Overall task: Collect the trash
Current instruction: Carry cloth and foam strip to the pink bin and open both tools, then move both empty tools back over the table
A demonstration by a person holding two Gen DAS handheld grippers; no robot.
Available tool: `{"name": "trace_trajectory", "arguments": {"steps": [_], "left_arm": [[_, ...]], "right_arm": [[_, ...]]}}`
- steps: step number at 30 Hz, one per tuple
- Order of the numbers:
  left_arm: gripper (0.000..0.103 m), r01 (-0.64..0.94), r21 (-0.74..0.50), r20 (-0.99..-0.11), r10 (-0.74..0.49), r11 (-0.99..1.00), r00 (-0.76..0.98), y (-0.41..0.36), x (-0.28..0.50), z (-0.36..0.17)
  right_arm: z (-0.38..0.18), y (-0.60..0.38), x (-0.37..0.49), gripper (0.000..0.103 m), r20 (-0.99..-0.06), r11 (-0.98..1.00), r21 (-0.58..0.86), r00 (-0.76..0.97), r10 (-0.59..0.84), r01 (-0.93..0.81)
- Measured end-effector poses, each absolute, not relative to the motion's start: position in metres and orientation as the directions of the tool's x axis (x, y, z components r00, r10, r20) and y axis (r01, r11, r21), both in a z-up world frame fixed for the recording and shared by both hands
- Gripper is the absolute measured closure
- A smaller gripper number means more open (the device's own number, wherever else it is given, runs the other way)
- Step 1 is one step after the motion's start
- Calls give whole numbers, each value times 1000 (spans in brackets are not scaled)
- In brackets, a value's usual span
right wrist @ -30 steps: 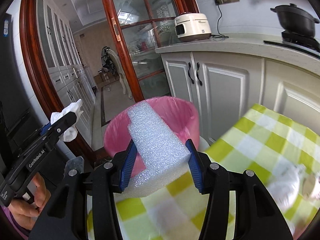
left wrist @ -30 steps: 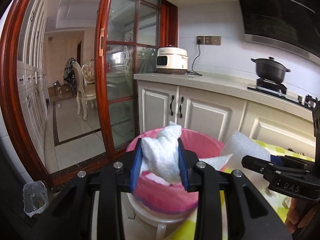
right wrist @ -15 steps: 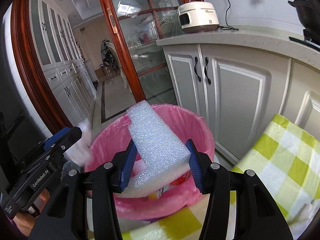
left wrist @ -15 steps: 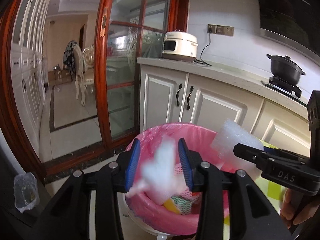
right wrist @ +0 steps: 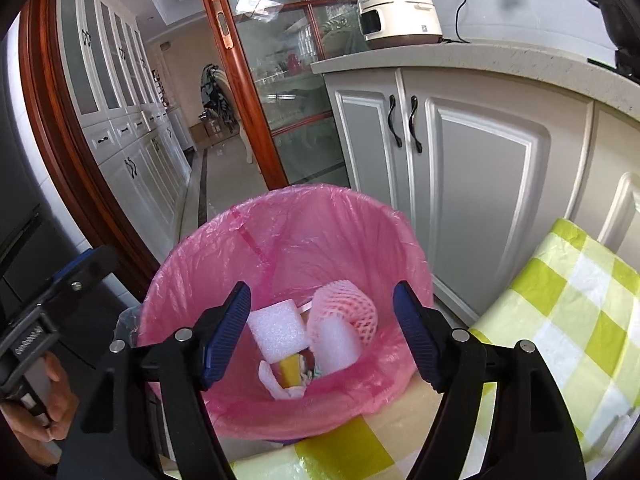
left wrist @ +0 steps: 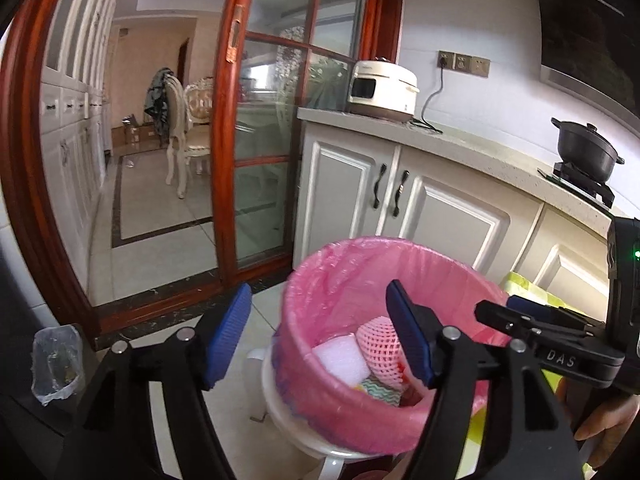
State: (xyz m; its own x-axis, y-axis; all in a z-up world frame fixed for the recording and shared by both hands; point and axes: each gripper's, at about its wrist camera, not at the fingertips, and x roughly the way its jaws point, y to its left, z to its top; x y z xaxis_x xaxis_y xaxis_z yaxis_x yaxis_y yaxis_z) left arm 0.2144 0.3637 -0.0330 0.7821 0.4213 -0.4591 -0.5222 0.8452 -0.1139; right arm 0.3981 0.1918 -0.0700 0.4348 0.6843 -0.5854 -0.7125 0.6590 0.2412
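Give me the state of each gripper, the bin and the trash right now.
left gripper: open, empty, jaws just opened
right gripper: open, empty, jaws just opened
pink-lined bin: upright, holding trash
white foam block: lying inside bin
pink foam net: inside bin
cabinet doors: closed

The bin (right wrist: 280, 240) is what's holding everything here, lined with a pink bag and sitting on a white stool (left wrist: 304, 432) on the tiled floor (left wrist: 160, 248). Down inside it there's a white foam block (right wrist: 278, 330), a pink foam fruit net (right wrist: 352, 306), another white foam piece (right wrist: 334, 344) and some crumpled paper at the bottom. Just beside the bin is a table with a green-and-white checked cloth (right wrist: 560, 320).
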Motion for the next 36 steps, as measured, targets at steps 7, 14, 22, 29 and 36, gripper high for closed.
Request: {"name": "trace_trajectory", "arguments": {"steps": [7,14,22,29,36], "left_arm": [[5,-528,-86,-394,458,845,797,328,165,-4],[5,-457,-81,-383,396,886,835,267,133,-1],[5,-330,-97,-443,256,939,859,188,124,-26],[5,-202,-63,-466,150,977,872,114,138,-41],[5,-123,-51,-512,80,991,856,73,162,-62]], "right_arm": [[-26,142,348,22,-511,670,203,506,695,-715],[-21,66,286,18,-490,727,170,583,648,-666],[-49,-41,239,18,-528,827,159,662,532,-539],[-67,-132,214,18,-538,899,173,726,428,-402],[-88,-177,215,18,-565,932,186,743,360,-311]]}}
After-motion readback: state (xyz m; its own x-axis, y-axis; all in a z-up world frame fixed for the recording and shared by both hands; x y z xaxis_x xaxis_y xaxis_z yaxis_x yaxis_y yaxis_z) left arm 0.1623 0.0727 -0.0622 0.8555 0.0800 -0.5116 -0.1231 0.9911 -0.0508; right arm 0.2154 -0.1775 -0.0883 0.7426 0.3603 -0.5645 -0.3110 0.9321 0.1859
